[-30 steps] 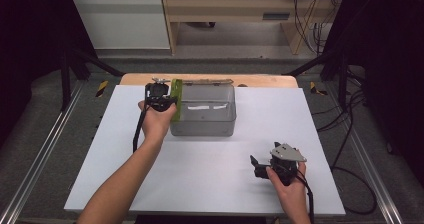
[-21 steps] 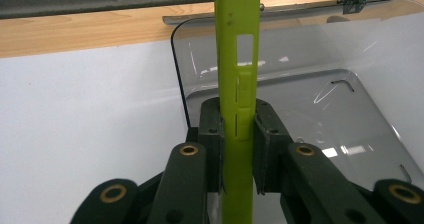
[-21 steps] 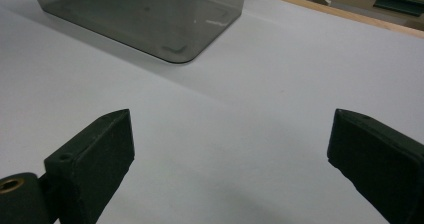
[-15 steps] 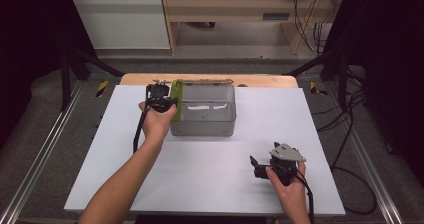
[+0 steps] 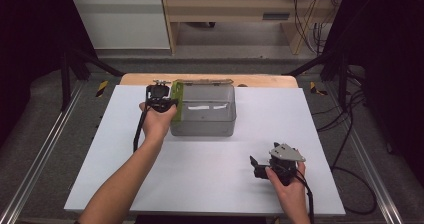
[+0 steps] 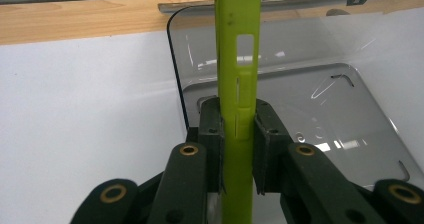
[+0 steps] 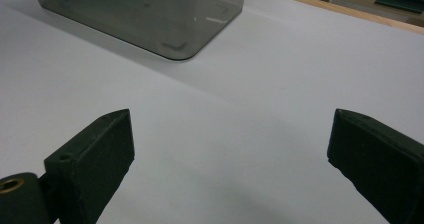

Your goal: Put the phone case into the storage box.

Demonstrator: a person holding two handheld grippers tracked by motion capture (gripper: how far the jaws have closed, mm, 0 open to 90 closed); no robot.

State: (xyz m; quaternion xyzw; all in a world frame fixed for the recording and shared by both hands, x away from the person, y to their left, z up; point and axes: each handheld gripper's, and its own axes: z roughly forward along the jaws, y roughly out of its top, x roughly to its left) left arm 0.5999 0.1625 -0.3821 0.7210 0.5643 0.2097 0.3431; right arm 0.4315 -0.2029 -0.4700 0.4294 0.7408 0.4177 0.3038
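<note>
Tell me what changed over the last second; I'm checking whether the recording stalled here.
Nothing visibly changed. The left gripper stays shut on the green phone case at the left end of the clear box, and the right gripper rests open near the table's front right.

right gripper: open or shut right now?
Open. In the right gripper view the right gripper has its jaws spread wide with only bare white table between them, nothing held.
</note>
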